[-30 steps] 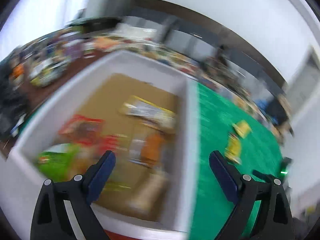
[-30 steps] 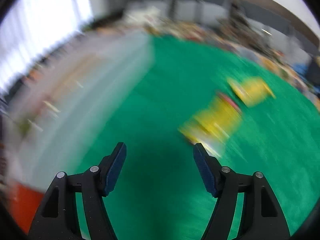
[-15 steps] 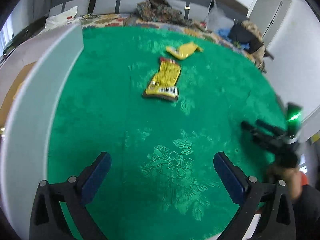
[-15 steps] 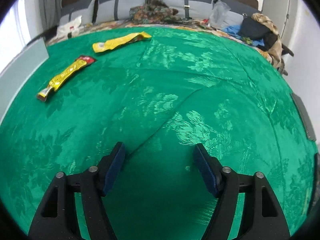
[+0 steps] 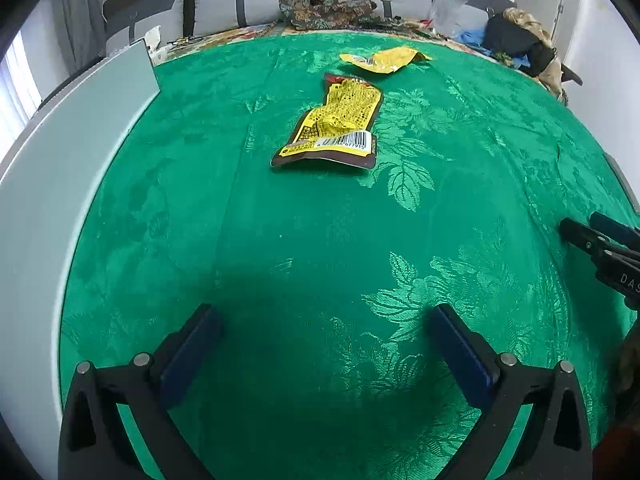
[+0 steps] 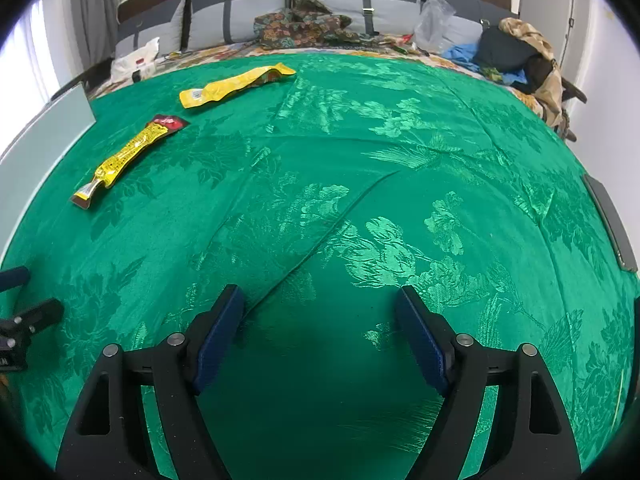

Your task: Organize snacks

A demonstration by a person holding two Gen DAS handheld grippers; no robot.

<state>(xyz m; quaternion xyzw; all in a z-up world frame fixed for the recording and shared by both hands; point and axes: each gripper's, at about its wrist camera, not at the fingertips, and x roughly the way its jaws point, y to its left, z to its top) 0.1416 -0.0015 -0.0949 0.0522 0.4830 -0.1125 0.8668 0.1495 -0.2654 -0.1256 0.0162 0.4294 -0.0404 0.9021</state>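
Two yellow snack packets lie on the green tablecloth (image 5: 320, 240). The nearer one, with a dark rim and a barcode (image 5: 336, 124), lies ahead of my left gripper (image 5: 324, 312). The plain yellow one (image 5: 384, 59) lies just beyond it. In the right wrist view both sit far left: the barcode packet (image 6: 128, 156) and the plain packet (image 6: 236, 84). My right gripper (image 6: 319, 292) hovers over bare cloth. Both grippers' jaws are opening, with nothing between them. The right gripper's fingers (image 5: 580, 236) show at the left view's right edge.
A white box wall (image 5: 72, 184) borders the cloth on the left, also visible from the right wrist (image 6: 40, 140). A dark flat device (image 6: 612, 224) lies at the cloth's right edge. Cushions, bags and piled clothes (image 6: 304, 26) line the back.
The left gripper swung from above the snack-filled white box out over the green cloth and sank lower. The right view went from a blurred sweep to steady. Both jaws spread wider.
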